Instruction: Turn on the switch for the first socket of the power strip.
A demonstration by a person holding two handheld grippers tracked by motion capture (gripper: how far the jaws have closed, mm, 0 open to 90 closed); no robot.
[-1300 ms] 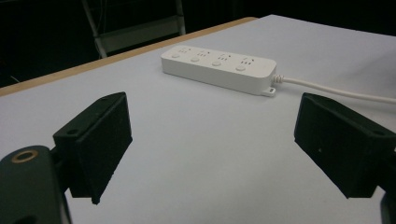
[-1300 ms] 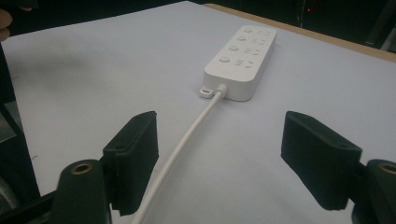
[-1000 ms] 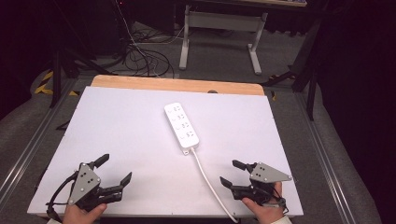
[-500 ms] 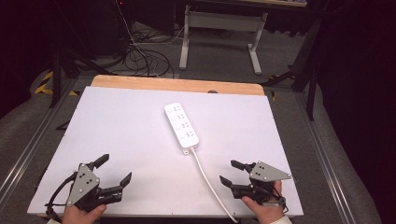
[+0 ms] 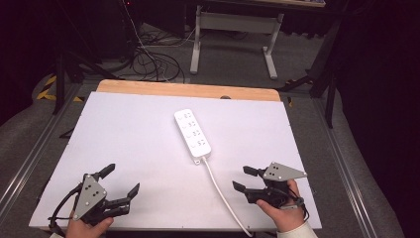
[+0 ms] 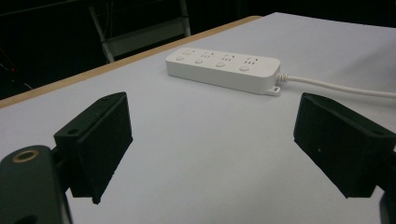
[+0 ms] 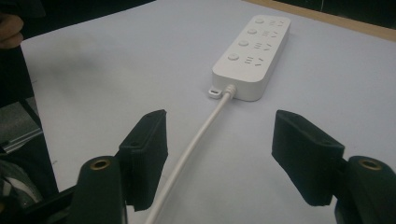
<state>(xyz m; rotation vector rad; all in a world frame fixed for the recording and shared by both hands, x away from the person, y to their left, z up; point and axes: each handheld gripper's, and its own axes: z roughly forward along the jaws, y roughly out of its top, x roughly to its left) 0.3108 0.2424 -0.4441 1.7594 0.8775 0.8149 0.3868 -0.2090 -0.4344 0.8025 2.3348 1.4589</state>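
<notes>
A white power strip (image 5: 192, 134) (image 6: 223, 69) (image 7: 252, 48) with several sockets and buttons lies near the middle of the white table (image 5: 124, 134). Its white cable (image 5: 224, 196) (image 7: 194, 140) runs from the near end toward the table's front edge. My left gripper (image 5: 121, 180) (image 6: 212, 149) rests at the front left, open and empty, well short of the strip. At the front right, my right gripper (image 5: 241, 178) (image 7: 219, 154) is open too, with the cable lying on the table just ahead of its jaws, untouched.
A wooden strip (image 5: 188, 90) edges the far side of the table. Beyond it are a white desk frame (image 5: 233, 29) and tangled floor cables (image 5: 153, 59). Metal rails (image 5: 29, 153) run along both sides.
</notes>
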